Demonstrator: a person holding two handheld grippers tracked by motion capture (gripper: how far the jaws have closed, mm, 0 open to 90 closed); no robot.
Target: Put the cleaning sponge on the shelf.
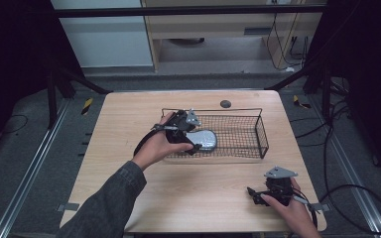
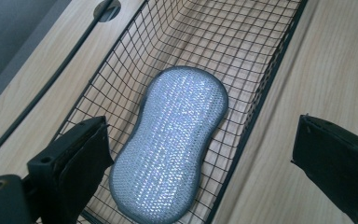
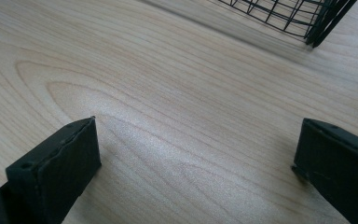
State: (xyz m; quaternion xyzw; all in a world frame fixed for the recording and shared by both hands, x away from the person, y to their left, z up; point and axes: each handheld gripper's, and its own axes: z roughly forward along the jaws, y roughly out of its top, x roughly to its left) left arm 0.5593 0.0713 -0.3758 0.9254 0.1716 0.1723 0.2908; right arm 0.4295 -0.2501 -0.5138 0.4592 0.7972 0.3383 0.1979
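Observation:
A silvery grey, peanut-shaped scouring sponge (image 2: 172,144) lies flat on the floor of a black wire basket (image 1: 258,130), at its left end (image 1: 204,140). My left gripper (image 1: 192,144) hovers over that end, jaws open wide and astride the sponge; in the left gripper view (image 2: 200,158) one jaw is inside the basket and the other is outside its near wall. My right gripper (image 1: 255,194) rests low at the table's front right, open, with bare wood (image 3: 191,154) between its jaws.
The basket (image 2: 261,93) stands lengthwise across the middle of the wooden table (image 1: 129,129), and its corner (image 3: 317,18) appears in the right gripper view. A round cable hole (image 1: 225,103) sits behind the basket. Dark frame rails and floor cables surround the table.

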